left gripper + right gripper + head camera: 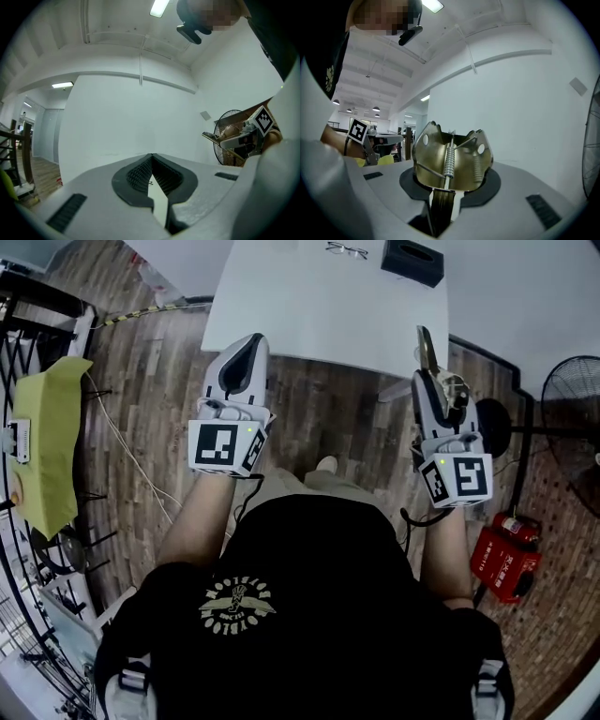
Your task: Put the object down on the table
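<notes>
- The clip (452, 159), a brass-coloured spring clamp, is clamped in the right gripper (433, 390); its handles are pinched between the pads and its mouth points forward
- In the head view it sits by the near right corner of the table (328, 306), not yet set down; how high above the top it is, I cannot tell
- The left gripper (152, 161) has its fingers together on nothing, level with the table's near edge towards the left corner
- To do this well, I judge the right hand should go further in over the bare white top, well short of the glasses (347, 249) and the black box (412, 261) at the far edge
- Lower until the clip rests on the table before the pads part (dropped from height, springy metal would likely bounce or skid)
- Lay it on a flat side if possible, so it does not tip as the grip goes
- Open wide, then draw straight back so no pad catches a handle
- The left gripper has no job here; best held clear of the landing spot
</notes>
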Demonstrator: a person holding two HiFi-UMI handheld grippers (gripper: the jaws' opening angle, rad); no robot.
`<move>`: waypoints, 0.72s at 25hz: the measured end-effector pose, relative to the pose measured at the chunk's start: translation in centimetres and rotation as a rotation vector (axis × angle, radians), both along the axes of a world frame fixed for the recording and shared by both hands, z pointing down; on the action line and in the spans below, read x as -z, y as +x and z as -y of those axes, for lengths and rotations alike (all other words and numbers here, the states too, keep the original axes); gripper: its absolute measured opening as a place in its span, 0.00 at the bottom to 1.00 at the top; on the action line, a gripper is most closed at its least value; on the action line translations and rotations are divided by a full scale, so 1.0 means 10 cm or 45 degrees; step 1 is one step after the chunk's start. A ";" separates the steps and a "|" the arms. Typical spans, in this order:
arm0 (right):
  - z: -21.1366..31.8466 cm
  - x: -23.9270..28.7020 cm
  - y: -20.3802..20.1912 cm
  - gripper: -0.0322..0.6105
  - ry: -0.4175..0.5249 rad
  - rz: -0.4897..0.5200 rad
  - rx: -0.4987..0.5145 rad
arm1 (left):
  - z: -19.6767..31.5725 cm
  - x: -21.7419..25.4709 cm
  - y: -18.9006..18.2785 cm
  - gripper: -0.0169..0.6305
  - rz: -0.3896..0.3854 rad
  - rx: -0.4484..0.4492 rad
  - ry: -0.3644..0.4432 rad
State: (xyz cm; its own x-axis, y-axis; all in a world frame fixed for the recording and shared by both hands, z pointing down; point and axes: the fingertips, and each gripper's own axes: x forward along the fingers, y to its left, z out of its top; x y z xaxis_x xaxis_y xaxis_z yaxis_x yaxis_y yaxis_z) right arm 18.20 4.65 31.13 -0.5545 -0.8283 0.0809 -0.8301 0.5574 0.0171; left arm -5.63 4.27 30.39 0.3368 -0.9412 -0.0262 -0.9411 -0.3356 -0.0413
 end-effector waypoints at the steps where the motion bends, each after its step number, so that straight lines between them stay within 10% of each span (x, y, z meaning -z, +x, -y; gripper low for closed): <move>1: 0.01 0.00 -0.01 0.22 -0.008 0.002 0.007 | 0.00 0.00 -0.01 0.04 -0.015 0.009 -0.004; 18: 0.17 -0.03 0.01 0.22 -0.047 0.012 -0.021 | 0.14 0.10 -0.04 0.04 0.006 -0.012 0.019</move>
